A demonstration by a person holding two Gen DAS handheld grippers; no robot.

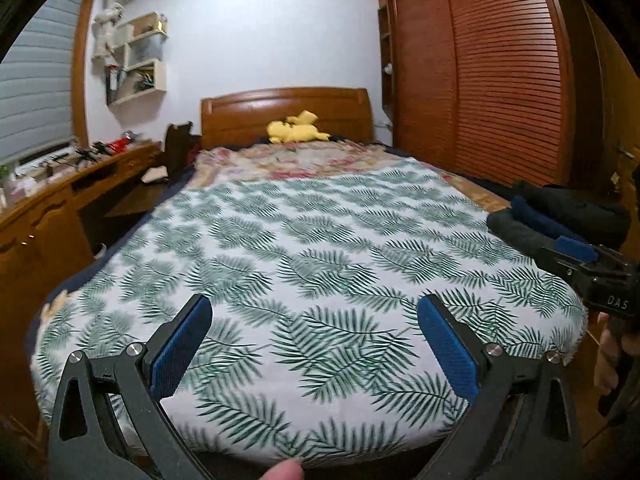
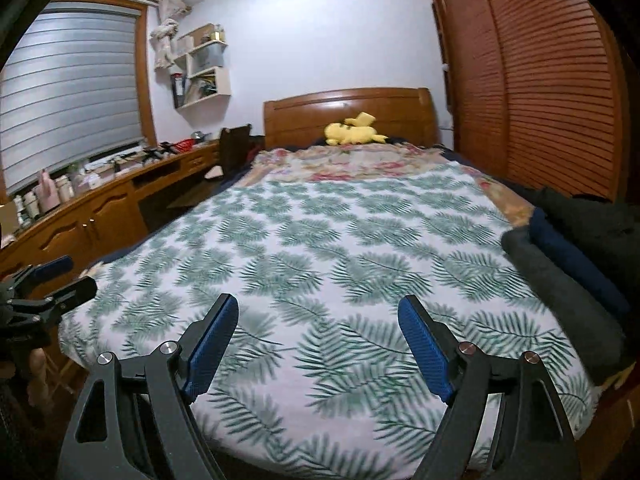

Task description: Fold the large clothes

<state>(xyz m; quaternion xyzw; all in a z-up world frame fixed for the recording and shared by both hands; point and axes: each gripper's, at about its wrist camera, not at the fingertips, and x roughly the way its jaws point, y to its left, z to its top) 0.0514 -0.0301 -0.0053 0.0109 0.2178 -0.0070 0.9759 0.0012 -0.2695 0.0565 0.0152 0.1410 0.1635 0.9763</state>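
blue ribbed pads [image 1: 182,346] line the fingers of my left gripper [image 1: 314,312], low in its own view, and the jaws stand wide apart with nothing between them. a fingertip [image 1: 284,472] of mine shows at the bottom edge. my right gripper [image 2: 318,312] is the same in its own view: jaws spread wide, blue pads [image 2: 426,350] facing each other, holding nothing. both hover at the foot of a bed, over a white sheet printed with green fern leaves [image 1: 320,264] that lies flat across the mattress.

the clothes to fold sit in a pile of dark garments [image 2: 572,264] on the bed's right edge, beside my right gripper and not touched by either tool. it holds a charcoal grey piece nearest the middle of the bed, a navy piece next to it, and black fabric behind. i cannot tell what kind of garments they are.

further up the bed a floral blanket [image 2: 340,162] crosses below the pillows, and a yellow plush toy [image 2: 354,130] lies against the wooden headboard [image 2: 348,110]. a slatted wooden wardrobe [image 2: 552,92] fills the right wall. on the left runs a long wooden desk [image 2: 120,204] crowded with small items, under a window with grey blinds [image 2: 68,96], and white wall shelves [image 2: 204,68] hang near the corner.
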